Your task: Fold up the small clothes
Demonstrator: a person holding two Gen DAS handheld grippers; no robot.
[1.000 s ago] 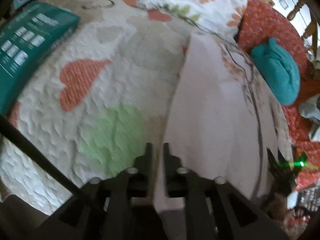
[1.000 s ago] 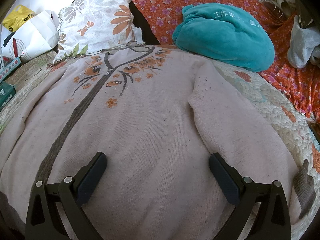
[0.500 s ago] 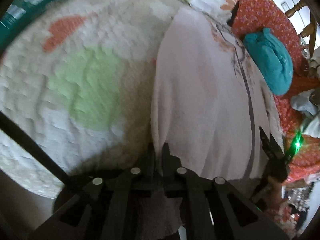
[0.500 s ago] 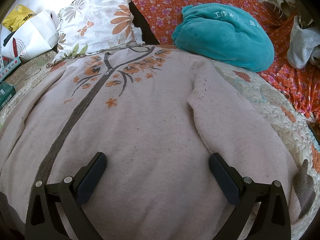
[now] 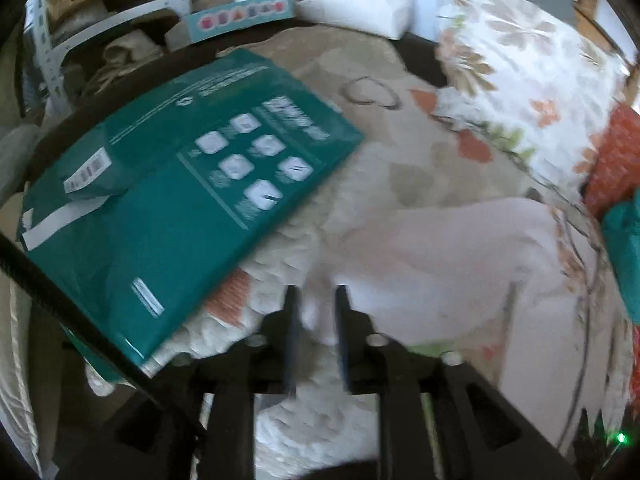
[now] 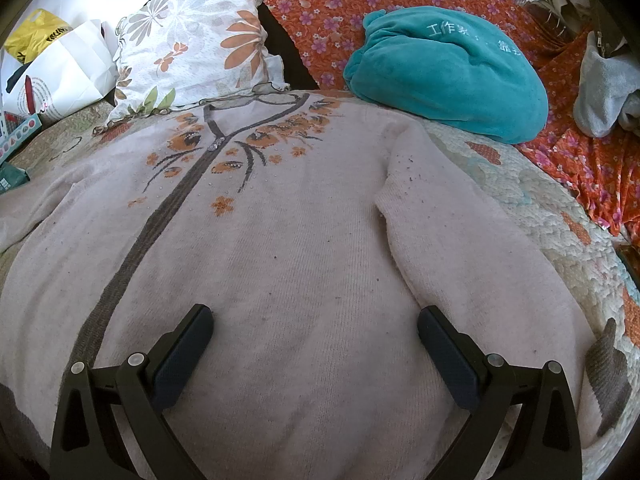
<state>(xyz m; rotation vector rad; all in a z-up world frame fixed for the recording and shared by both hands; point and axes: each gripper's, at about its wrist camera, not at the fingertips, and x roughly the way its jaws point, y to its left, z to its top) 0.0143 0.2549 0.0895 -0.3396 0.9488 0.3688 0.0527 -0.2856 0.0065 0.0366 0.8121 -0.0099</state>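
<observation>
This is a home bedroom. A bed (image 6: 560, 224) fills both views, covered by a quilted spread with orange and green patches. At its head edge lean a floral pillow (image 6: 192, 48) and an orange flowered cushion (image 6: 320, 8), with a teal plush bundle (image 6: 448, 76) beside them and turned wooden bedposts behind. A pale sweater (image 6: 280, 260) lies spread flat on the quilt. Household clutter crowds the left edge: a teal box (image 5: 180, 208) on the bed, a white shopping bag (image 6: 60, 76), and a metal shelf (image 5: 52, 60) stuffed with bundles. A grey garment (image 6: 600, 92) sits at the far right corner.
</observation>
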